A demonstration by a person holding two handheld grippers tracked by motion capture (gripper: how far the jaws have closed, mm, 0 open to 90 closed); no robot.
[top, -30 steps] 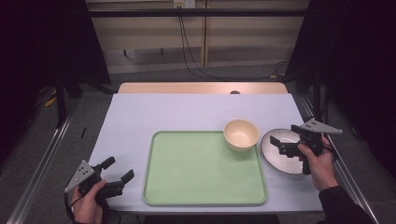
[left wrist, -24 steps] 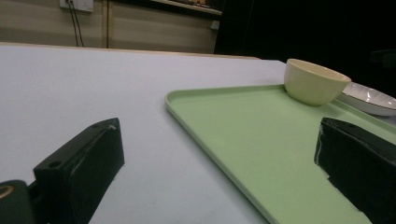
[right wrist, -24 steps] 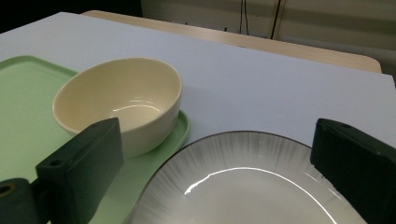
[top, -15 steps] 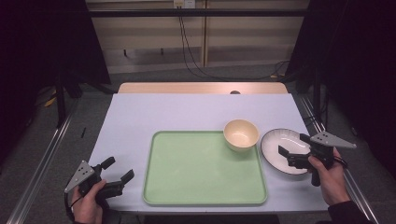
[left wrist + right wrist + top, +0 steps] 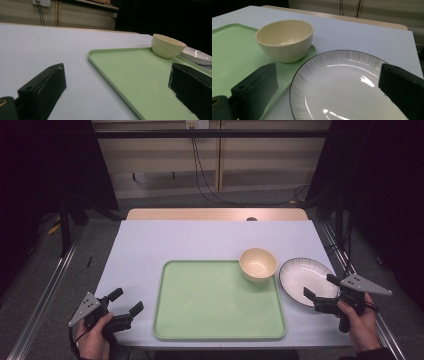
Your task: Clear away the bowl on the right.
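A pale green tray (image 5: 220, 305) lies on the white table in front of the person. A cream bowl (image 5: 258, 264) stands empty on its far right corner. Just right of the tray, a white plate (image 5: 306, 281) with a dark rim rests on the table. My right gripper (image 5: 319, 286) hovers open over the plate's near edge, holding nothing; in the right gripper view the plate (image 5: 342, 85) lies between its spread jaws and the bowl (image 5: 284, 40) is beyond. My left gripper (image 5: 126, 301) stands open at the table's near left, beside the tray (image 5: 140, 75).
The white tabletop (image 5: 200, 240) stretches bare behind the tray to a wooden strip (image 5: 215, 214) at the far edge. Metal rails (image 5: 45, 295) run along both sides of the table. Cables (image 5: 200, 170) hang on the back wall.
My right gripper has drawn back from over the plate toward the near right edge, still open. The plate, the bowl and my left gripper have stayed put.
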